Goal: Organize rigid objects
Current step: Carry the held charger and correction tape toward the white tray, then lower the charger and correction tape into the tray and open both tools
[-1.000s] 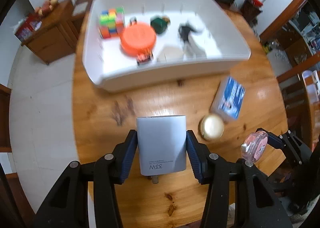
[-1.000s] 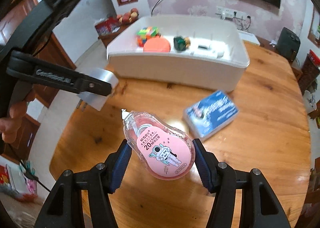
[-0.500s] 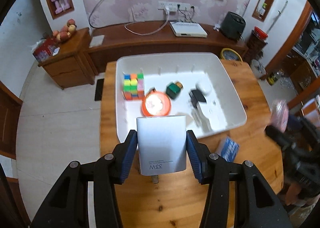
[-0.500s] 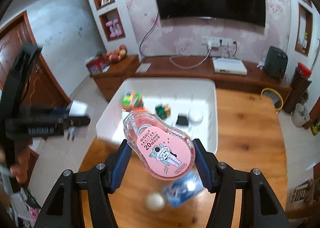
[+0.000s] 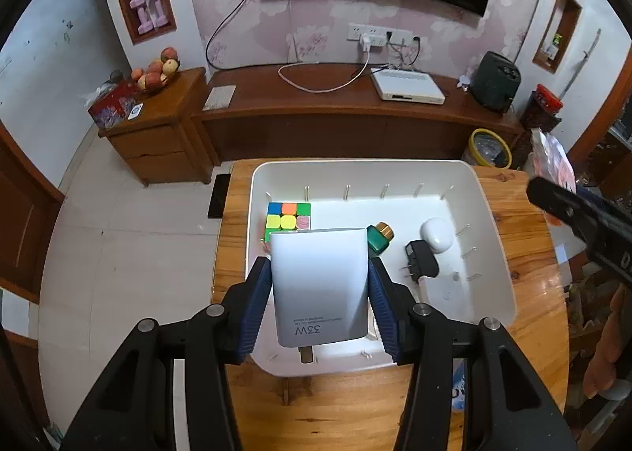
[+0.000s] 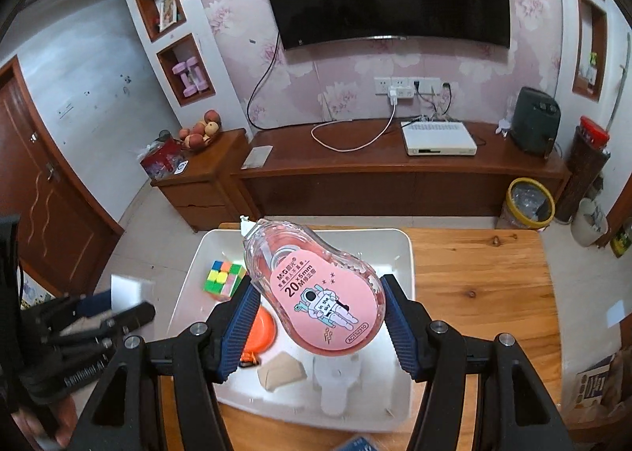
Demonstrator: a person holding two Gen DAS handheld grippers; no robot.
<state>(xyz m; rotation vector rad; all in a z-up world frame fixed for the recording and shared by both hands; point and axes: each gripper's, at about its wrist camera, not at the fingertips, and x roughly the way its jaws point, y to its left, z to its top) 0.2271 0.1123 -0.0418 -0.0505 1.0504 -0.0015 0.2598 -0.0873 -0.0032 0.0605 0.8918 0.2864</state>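
My left gripper (image 5: 320,295) is shut on a grey 33W charger (image 5: 320,285), held high above the white bin (image 5: 495,253) on the wooden table. My right gripper (image 6: 316,316) is shut on a pink correction tape dispenser (image 6: 316,293), also held above the white bin (image 6: 407,265). Inside the bin lie a colourful puzzle cube (image 5: 288,216), a green bottle (image 5: 380,237), a black plug (image 5: 420,263) and a white case (image 5: 436,233). The right wrist view also shows the cube (image 6: 224,279), an orange disc (image 6: 264,330) and a tan piece (image 6: 281,372).
The round wooden table (image 6: 482,285) carries the bin. A blue packet (image 5: 458,391) lies on the table in front of the bin. A long wooden TV bench (image 5: 347,115) and a side cabinet (image 5: 158,134) stand behind. A yellow bucket (image 6: 529,202) stands on the floor.
Both grippers have risen well above the table and moved forward over the bin, each still holding its object. The bin looks smaller and sits lower in both views.
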